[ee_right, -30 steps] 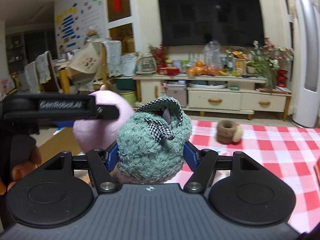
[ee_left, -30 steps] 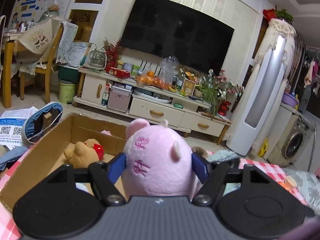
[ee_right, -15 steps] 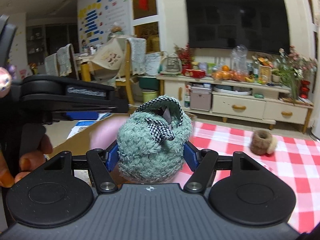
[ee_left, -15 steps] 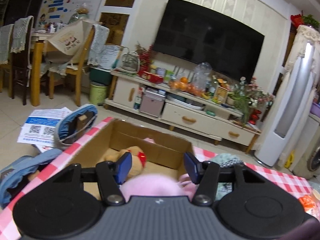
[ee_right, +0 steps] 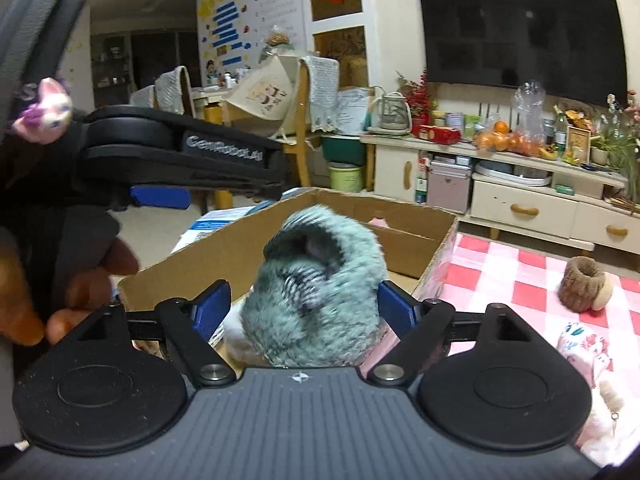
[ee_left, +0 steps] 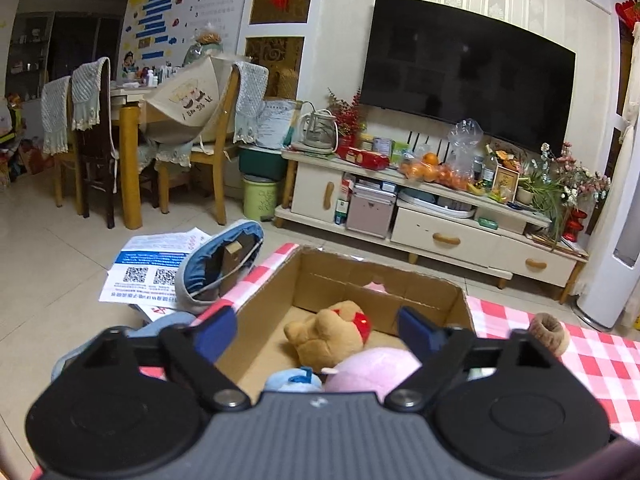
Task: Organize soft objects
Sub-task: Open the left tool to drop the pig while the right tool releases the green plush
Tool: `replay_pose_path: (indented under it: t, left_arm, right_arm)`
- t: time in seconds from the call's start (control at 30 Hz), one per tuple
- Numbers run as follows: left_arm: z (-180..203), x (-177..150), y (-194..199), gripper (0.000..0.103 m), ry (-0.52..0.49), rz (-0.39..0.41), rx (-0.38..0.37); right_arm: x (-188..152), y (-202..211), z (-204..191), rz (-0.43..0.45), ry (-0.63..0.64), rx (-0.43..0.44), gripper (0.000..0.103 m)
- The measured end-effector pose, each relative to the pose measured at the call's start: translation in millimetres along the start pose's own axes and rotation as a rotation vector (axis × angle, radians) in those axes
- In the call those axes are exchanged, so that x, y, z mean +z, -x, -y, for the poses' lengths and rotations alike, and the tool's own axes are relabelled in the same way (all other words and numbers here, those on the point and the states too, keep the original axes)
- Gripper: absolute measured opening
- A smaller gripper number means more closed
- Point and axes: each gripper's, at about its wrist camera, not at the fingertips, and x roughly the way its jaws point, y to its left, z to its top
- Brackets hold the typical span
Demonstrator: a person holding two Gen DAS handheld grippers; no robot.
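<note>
An open cardboard box (ee_left: 360, 276) stands on the checked tablecloth. In it lie a brown bear plush (ee_left: 328, 336), a pink pig plush (ee_left: 372, 368) and a small blue plush (ee_left: 294, 378). My left gripper (ee_left: 316, 330) hovers over the box's near end, its jaws opening wide, with nothing between the pads. In the right wrist view a fuzzy green soft piece with checked trim (ee_right: 316, 288), blurred and tipping, sits between the opening jaws of my right gripper (ee_right: 304, 308). The left pad stands clear of it. It hangs over the box (ee_right: 400, 210).
A brown fuzzy soft piece (ee_right: 582, 286) lies on the red-checked cloth (ee_right: 520, 264) right of the box, and a floral pink plush (ee_right: 584, 344) lies nearer. A hand (ee_right: 80, 280) holds the left gripper (ee_right: 256, 180) on the left. Papers and a blue bag (ee_left: 216, 264) lie on the floor.
The left gripper let go of the pink pig, which now lies in the box, and both grippers opened wide. The green piece, gripped upright before, now tips forward, blurred.
</note>
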Motion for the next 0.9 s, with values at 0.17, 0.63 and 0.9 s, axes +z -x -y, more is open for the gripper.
replay_pose_path:
  t: [0.17, 0.63, 0.9]
  left_arm:
    - [3.3, -2.3, 3.2, 0.097, -0.006, 0.004, -0.008]
    - [-7.9, 5.9, 8.2, 0.101, 0.016, 0.066, 0.052]
    - [-14.3, 8.3, 1.7, 0.102, 0.018, 0.059, 0.089]
  right_arm:
    - [-1.4, 8.7, -6.4, 0.004, 0.007, 0.016, 0.1]
    - [1.6, -6.3, -7.9, 0.011, -0.078, 0.178, 0.102]
    - [6.3, -21.5, -23.2, 0.013, -0.056, 0.255, 0.101]
